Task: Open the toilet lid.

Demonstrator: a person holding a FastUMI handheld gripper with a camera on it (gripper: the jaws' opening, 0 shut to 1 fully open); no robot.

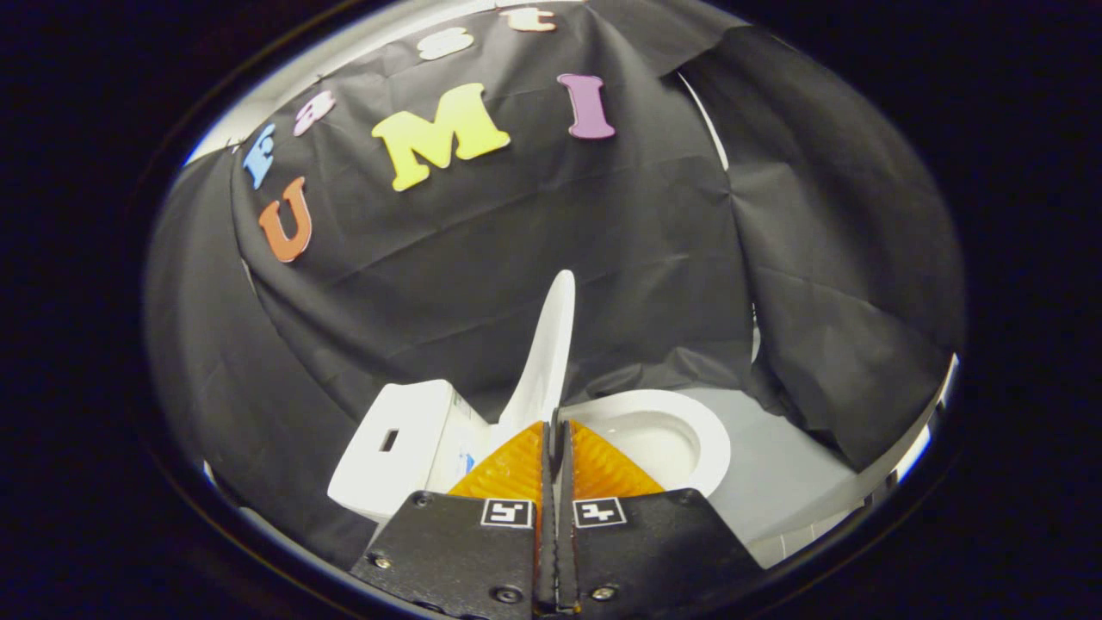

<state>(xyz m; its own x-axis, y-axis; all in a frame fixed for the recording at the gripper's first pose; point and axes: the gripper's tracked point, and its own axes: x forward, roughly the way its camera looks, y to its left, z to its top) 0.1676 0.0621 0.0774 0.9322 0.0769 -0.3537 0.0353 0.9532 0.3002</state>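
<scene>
A white toilet stands just beyond my fingers, against the black cloth wall. Its lid [548, 344] is raised and stands almost upright, seen edge-on, rising straight up from my fingertips. Right of the lid, the seat ring [713, 448] lies flat around the open bowl [659, 443]. Left of the lid is the white tank [398, 439]. My gripper [554, 424] is shut, its two fingers pressed together with no gap. The tips sit at the lid's lower edge; I cannot tell whether they touch it, and nothing shows between the fingers.
Black cloth [534, 232] hangs close behind and on both sides of the toilet. A grey floor [779, 482] spreads to the right of the bowl, up to the cloth's hem.
</scene>
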